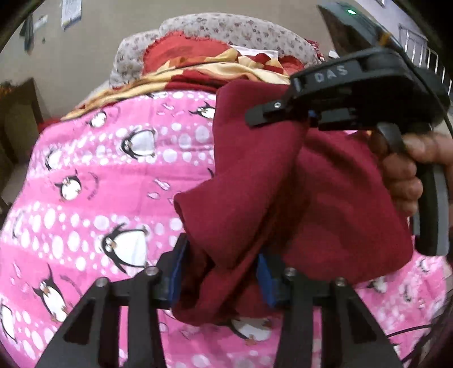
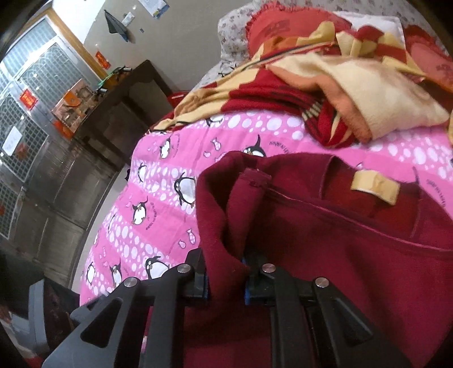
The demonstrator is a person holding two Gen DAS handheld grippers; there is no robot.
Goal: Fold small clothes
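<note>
A dark red garment [image 1: 254, 181] hangs above the pink penguin bedsheet [image 1: 93, 181]. My left gripper [image 1: 219, 271] is shut on a bunched fold of it, blue pads pressing both sides. My right gripper [image 1: 269, 117] shows at the upper right of the left wrist view, held by a hand, shut on another edge of the cloth. In the right wrist view the right gripper [image 2: 226, 278] clamps a fold of the garment [image 2: 339, 243], whose neck opening and beige label [image 2: 375, 189] face up over the pink sheet [image 2: 158, 198].
A red and cream blanket [image 2: 311, 85] and red pillows [image 2: 283, 25] lie heaped at the head of the bed. A dark wooden cabinet [image 2: 121, 107] and metal window grilles [image 2: 36, 85] stand beyond the bed's left edge.
</note>
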